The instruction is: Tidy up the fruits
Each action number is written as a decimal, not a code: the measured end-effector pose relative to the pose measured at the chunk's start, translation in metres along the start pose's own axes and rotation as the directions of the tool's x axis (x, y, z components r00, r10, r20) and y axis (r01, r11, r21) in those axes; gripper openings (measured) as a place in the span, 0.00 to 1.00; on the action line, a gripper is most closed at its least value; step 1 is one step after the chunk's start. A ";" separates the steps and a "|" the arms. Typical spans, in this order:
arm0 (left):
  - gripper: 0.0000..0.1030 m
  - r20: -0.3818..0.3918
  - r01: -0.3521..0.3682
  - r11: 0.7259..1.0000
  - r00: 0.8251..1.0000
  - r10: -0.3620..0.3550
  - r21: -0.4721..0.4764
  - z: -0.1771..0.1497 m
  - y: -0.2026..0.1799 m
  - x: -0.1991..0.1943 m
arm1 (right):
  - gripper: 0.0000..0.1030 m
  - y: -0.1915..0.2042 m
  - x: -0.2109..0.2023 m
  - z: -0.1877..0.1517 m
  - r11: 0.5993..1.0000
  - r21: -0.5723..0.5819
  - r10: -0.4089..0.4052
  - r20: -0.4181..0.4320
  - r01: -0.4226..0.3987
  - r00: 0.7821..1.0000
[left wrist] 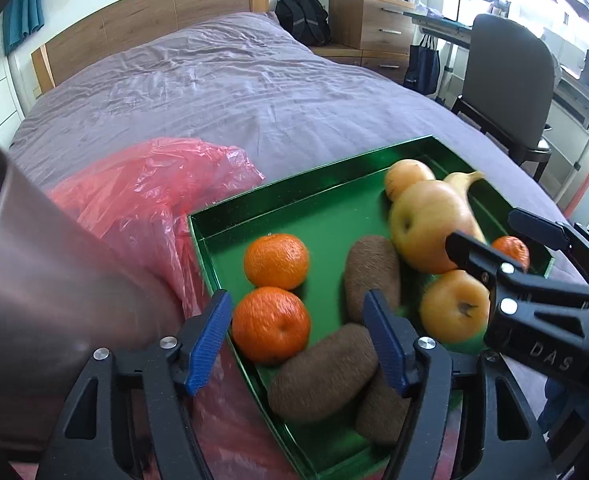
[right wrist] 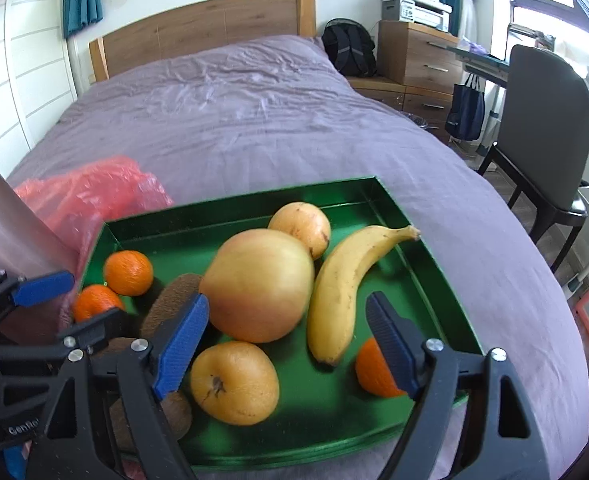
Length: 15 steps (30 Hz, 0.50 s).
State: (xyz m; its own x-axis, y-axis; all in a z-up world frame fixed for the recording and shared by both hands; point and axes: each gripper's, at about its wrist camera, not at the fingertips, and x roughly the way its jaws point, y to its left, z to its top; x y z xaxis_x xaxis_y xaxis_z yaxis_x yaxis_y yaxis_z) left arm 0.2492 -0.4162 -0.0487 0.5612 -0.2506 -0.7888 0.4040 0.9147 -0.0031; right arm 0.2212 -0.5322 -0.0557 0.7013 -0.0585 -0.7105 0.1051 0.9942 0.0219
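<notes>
Fruit sits in a green tray (right wrist: pixel 422 240) on a purple bed (right wrist: pixel 254 120): banana (right wrist: pixel 346 276) at 3 o'clock of the big apple (right wrist: pixel 260 284), two tangerines (right wrist: pixel 128 267) at 9, kiwis (left wrist: pixel 322 368) at 7. Left gripper (left wrist: pixel 298 344) jaws stand apart, nothing between the pads. Right gripper (right wrist: pixel 290 344) likewise spread, empty, above the fruit. Red plastic bag (left wrist: pixel 146 200) lies at 10 o'clock, touching the tray.

Purple-sheeted bed (right wrist: pixel 254 128), green tray (right wrist: pixel 230 210), red plastic bag (left wrist: pixel 146 192) beside it
</notes>
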 end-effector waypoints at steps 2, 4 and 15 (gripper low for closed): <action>0.61 0.013 0.012 1.000 1.000 -0.012 0.004 -0.004 0.000 -0.013 | 1.00 0.000 -0.014 -0.001 1.000 0.004 -0.001 0.010 0.001 1.000; 0.61 0.034 0.025 1.000 0.999 -0.025 0.005 -0.011 0.001 -0.031 | 1.00 0.001 -0.028 -0.004 1.000 0.001 -0.008 0.015 0.008 1.000; 0.62 0.090 0.041 0.999 0.995 -0.041 0.006 -0.065 0.019 -0.116 | 1.00 0.024 -0.101 -0.041 0.999 0.031 0.006 0.027 -0.006 1.000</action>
State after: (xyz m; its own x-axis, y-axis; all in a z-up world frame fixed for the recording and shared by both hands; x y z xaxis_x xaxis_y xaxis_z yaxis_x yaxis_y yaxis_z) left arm 0.1452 -0.3493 0.0025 0.6070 -0.3154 -0.7294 0.4306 0.9020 -0.0318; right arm 0.1243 -0.4991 -0.0126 0.7204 -0.0553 -0.6914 0.1225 0.9913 0.0483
